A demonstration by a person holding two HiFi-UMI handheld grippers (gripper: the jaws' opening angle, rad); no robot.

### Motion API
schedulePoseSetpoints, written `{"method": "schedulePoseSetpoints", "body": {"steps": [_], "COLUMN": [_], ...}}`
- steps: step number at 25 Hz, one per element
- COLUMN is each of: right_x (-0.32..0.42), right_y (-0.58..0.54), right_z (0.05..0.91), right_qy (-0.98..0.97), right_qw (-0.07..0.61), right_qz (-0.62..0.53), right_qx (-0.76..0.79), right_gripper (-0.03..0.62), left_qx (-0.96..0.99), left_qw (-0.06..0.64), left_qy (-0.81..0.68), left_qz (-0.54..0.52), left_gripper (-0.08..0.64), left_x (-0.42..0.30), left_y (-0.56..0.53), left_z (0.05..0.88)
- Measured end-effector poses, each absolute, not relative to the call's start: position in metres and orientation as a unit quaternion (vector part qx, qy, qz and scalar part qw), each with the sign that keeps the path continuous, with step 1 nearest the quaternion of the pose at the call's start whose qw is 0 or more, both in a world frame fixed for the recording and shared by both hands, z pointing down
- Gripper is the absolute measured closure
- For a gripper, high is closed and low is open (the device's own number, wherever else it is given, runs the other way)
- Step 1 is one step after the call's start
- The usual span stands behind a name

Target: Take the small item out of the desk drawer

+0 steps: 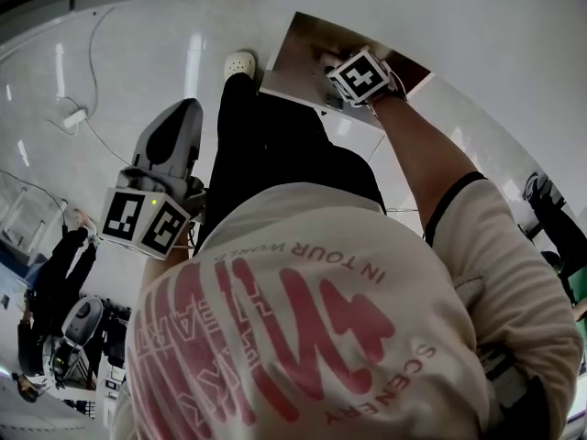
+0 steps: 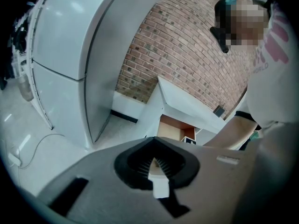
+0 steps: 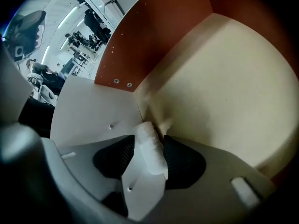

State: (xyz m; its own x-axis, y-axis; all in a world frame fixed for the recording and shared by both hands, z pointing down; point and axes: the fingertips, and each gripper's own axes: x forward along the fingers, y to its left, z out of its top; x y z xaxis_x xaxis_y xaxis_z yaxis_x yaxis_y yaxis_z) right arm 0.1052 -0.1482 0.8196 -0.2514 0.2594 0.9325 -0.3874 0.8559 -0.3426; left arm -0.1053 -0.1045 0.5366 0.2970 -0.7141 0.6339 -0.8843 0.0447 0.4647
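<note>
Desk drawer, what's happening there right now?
A person has the right claw down in the open desk drawer. A small white item lies in the drawer's corner between its open jaws, not gripped yet. The left claw is shut and empty, held off to the side.
</note>
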Motion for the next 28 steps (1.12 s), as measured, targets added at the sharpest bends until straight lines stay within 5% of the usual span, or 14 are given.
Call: {"method": "schedulePoseSetpoints", "body": {"steps": [28], "right_x": [0.1], "right_y": [-0.152], "right_z": [0.828], "right_qy": [-0.75], "right_qw": [0.591], "right_qz": [0.296], "right_qx": [0.025], "right_gripper": [0.442], "left_qx": [0.672], "left_qw": [0.456], "left_qy": [-0.577], "left_qz": [0.082], "left_gripper": [0.557], "left_x": [-0.097], "left_y": [-0.097], "left_z": [0.553]}}
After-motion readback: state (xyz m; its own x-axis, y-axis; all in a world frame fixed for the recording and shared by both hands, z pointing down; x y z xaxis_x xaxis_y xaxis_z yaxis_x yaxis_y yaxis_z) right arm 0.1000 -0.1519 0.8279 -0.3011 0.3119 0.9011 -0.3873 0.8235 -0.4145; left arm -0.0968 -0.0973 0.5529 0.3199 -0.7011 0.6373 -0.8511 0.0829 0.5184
